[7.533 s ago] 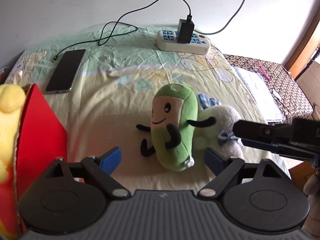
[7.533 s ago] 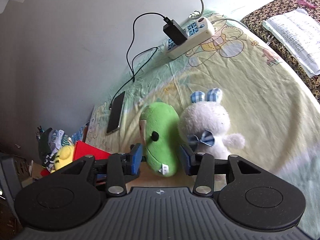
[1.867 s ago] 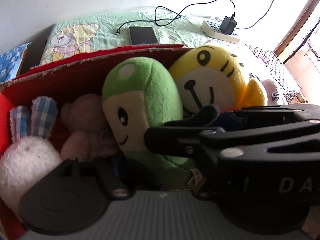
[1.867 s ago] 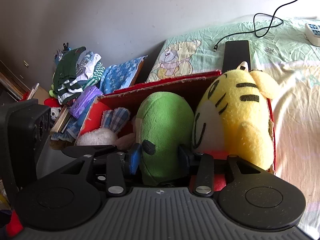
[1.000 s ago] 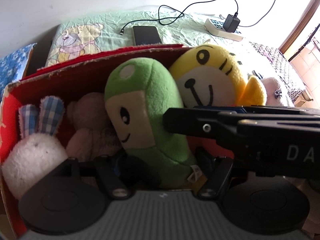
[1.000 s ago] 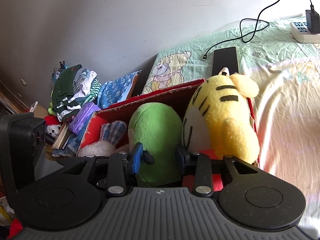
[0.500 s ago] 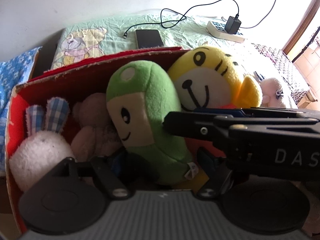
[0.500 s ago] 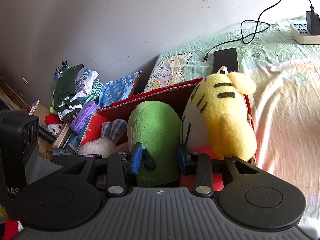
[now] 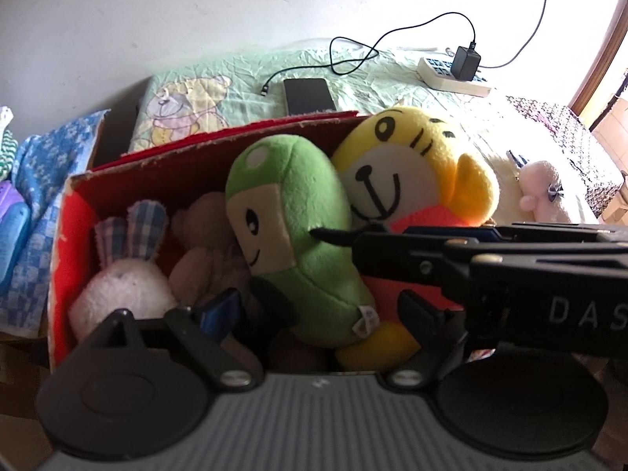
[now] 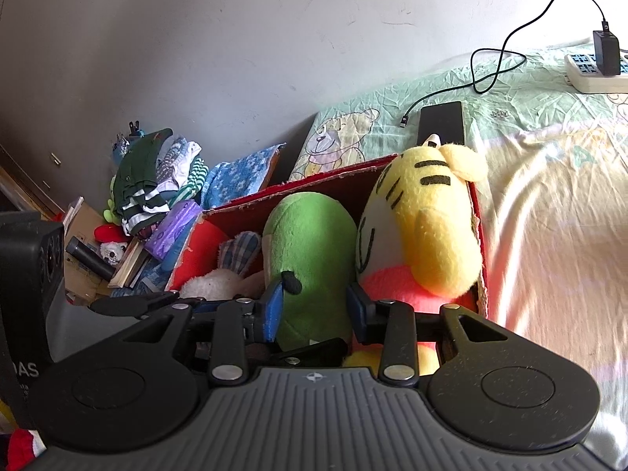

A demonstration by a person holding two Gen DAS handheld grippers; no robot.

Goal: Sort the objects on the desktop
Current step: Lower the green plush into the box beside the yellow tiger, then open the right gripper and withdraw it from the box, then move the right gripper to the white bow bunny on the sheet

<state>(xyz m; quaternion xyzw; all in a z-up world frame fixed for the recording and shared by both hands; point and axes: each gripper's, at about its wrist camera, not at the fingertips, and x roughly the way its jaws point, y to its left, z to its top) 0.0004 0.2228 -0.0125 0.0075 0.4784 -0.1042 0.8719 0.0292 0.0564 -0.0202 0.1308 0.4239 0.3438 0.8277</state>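
Bed w/ red box [image 10: 481, 235], green plush [image 10: 310, 243] inside (upright) btwn parted right tongs [image 10: 314, 306], left tongs [image 9: 320, 310] spread.

Box [image 9: 78, 212] sitting at the near edge of the bed [image 10: 549, 196], packed with plushies. Inside, left to right from the left wrist view: bunny plush [image 9: 121, 286], bear plush [image 9: 208, 243] tucked right beside it, bean plush [image 9: 298, 235] in the middle, tiger plush [image 9: 412, 180] pressed against the right wall. Behind the box, phone [image 9: 308, 96] flat on the bed, power strip [image 9: 451, 76] further back right. Another bunny [image 9: 541, 192] out on the bed, right of the box. Clothes pile [image 10: 157, 172] off to the left.
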